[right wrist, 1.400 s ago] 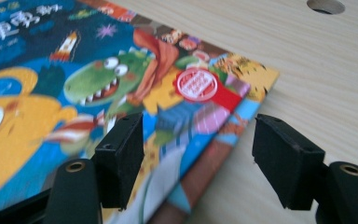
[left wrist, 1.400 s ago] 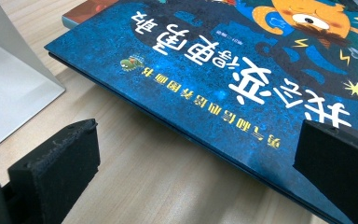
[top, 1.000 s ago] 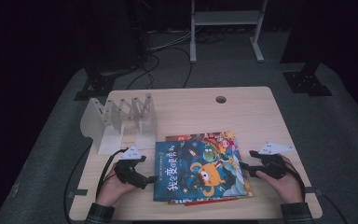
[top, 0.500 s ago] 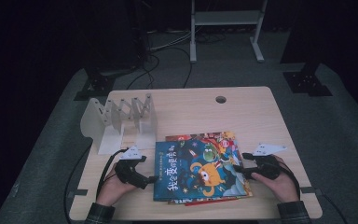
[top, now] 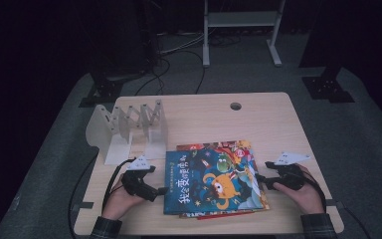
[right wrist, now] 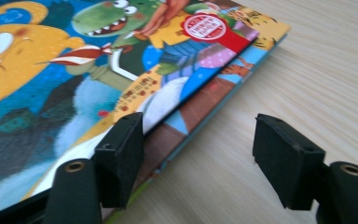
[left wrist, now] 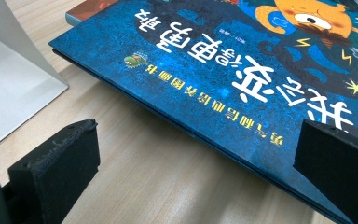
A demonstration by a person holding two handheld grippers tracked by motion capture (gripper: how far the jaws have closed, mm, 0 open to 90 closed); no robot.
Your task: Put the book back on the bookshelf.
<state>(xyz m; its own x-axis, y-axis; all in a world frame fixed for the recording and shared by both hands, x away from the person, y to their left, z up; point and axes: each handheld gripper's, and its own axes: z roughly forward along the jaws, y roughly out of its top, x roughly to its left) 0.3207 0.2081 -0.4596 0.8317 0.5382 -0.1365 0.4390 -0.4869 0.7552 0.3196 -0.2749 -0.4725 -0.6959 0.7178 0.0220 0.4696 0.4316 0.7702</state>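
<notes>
High view: right gripper (top: 261,177) nearer books (top: 214,179); left gripper (top: 163,191) unmoved

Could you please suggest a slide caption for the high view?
Two hand-held grippers, left gripper and right gripper, flank a stack of picture books beside a white book rack.

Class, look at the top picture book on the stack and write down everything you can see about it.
The glossy dark blue picture book lies flat, cover up, on a slightly fanned stack of books on the pale wooden table. Its cover shows white Chinese characters, an orange one-eyed monster and a green crocodile-like creature. The left tongs straddle its left edge, open; the right tongs, also open, have one jaw over its right edge.
</notes>
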